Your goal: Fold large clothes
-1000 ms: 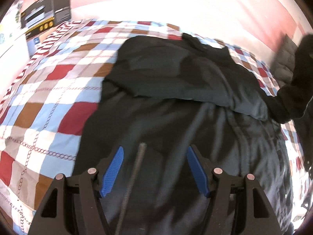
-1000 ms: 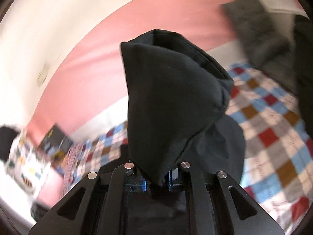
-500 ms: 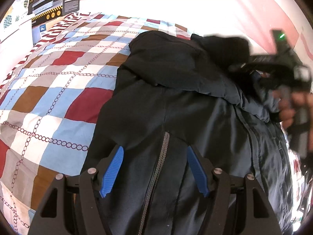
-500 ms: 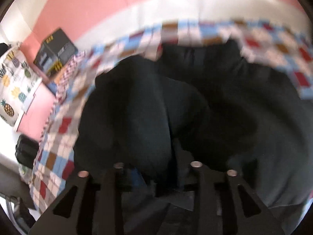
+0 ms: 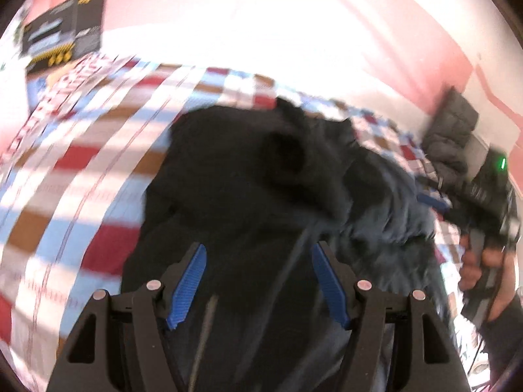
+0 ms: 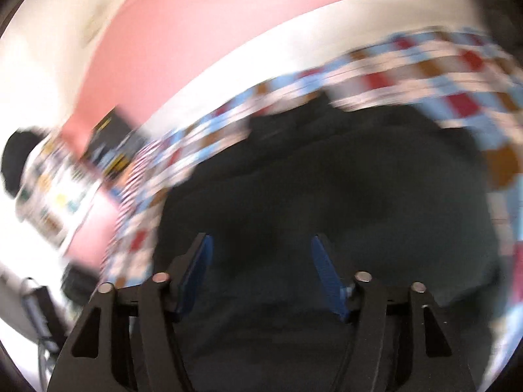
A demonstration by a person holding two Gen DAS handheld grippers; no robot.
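Observation:
A large black zip-up jacket (image 5: 248, 196) lies on a checked bedspread (image 5: 75, 176), its sleeves folded across the upper body. My left gripper (image 5: 258, 277) is open and empty above the jacket's lower front, beside the zipper (image 5: 287, 268). My right gripper (image 6: 260, 271) is open and empty over the same jacket (image 6: 343, 196). In the left wrist view the right gripper (image 5: 431, 201) shows at the jacket's right edge, held in a hand. Both views are motion-blurred.
A black box (image 5: 62, 44) stands at the bed's far left corner, by the pink wall (image 6: 202, 39). A grey quilted garment (image 5: 452, 137) lies at the far right. The checked bedspread (image 6: 457, 75) surrounds the jacket.
My right gripper let go of the black sleeve it held up and laid it across the jacket; it now stands open. My left gripper stayed open over the lower front.

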